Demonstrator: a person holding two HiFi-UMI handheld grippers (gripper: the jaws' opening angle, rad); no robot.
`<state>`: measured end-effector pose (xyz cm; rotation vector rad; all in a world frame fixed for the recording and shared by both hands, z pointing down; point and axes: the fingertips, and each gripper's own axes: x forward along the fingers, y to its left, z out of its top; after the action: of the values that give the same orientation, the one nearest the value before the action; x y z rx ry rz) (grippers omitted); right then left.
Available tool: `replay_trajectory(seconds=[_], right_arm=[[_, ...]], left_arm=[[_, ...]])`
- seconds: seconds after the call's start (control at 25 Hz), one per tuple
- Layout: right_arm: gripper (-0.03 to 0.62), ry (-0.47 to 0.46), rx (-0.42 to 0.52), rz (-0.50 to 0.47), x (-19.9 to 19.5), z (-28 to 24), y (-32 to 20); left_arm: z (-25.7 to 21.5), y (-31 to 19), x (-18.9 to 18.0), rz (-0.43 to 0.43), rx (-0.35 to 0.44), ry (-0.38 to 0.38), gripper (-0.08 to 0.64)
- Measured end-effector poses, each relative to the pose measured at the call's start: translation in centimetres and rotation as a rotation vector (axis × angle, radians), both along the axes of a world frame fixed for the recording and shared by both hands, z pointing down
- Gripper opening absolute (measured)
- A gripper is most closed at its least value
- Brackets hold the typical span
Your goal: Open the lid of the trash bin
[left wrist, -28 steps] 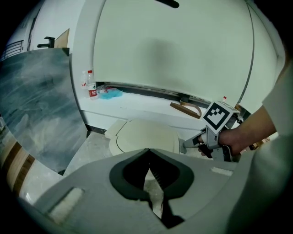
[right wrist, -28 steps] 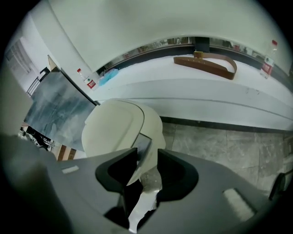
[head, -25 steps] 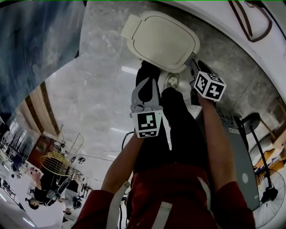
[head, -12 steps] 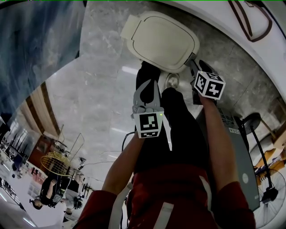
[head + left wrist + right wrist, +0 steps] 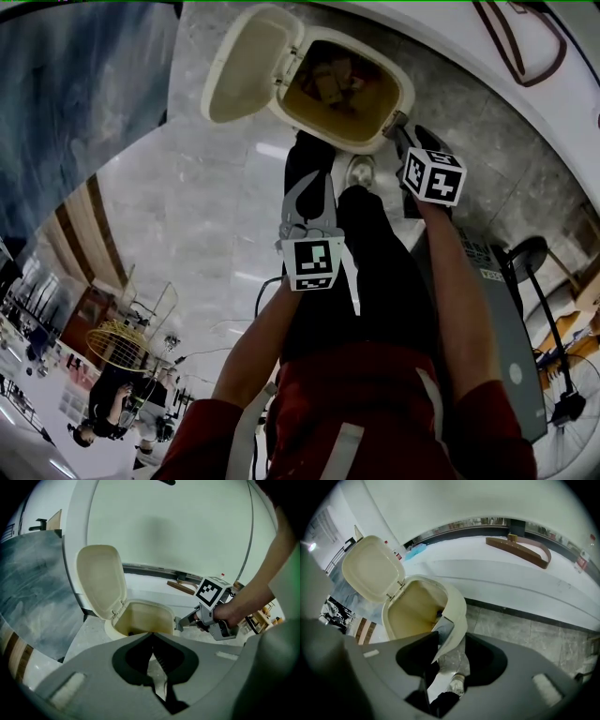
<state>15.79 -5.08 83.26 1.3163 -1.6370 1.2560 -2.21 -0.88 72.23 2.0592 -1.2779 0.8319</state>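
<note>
Up against the foot of a long white ledge (image 5: 511,581), a cream plastic trash bin (image 5: 409,94) stands on the grey marble floor (image 5: 206,187) with its mouth uncovered. Its cream hinged lid (image 5: 246,66) is swung up and over to the person's left, upright on the hinge, with its hollow underside facing the opening. It leans toward a blue-grey marbled wall panel (image 5: 75,103) just beyond. Brownish rubbish (image 5: 333,80) lies inside the bin; what it is cannot be made out.

The right gripper (image 5: 398,125) reaches the bin's near rim on its right side. In the right gripper view its jaws stand a little apart, one on each side of the rim's cream edge, which fills the gap between them. The left gripper (image 5: 312,178) hangs lower, well apart from the bin, above the person's dark trouser legs (image 5: 375,272). Its jaws are drawn together at the tips and hold nothing.

A pale shoe (image 5: 361,171) rests on the floor just beside the bin's base, between the two grippers. A brown curved strip (image 5: 520,550) lies on the ledge behind. To the person's right sit a flat grey box (image 5: 502,319) and a black standing fan (image 5: 562,394). Far off at the lower left is a yellow wire basket (image 5: 114,342).
</note>
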Motion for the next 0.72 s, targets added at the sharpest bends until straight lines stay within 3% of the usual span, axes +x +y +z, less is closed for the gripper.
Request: replay_trajectory(seconds=[0.48,0.72], right_arm=[[0.147,0.024,-0.003,-0.037,-0.4,-0.1,-0.2],[0.181,-0.020,-0.077,0.130,0.6,-0.3,0.2]], left_arm=[[-0.2,-0.6,-0.7,-0.014,0.009,-0.006,0.005],[-1.5,-1.4,-1.0,-0.015,0.027,-0.006,0.005]])
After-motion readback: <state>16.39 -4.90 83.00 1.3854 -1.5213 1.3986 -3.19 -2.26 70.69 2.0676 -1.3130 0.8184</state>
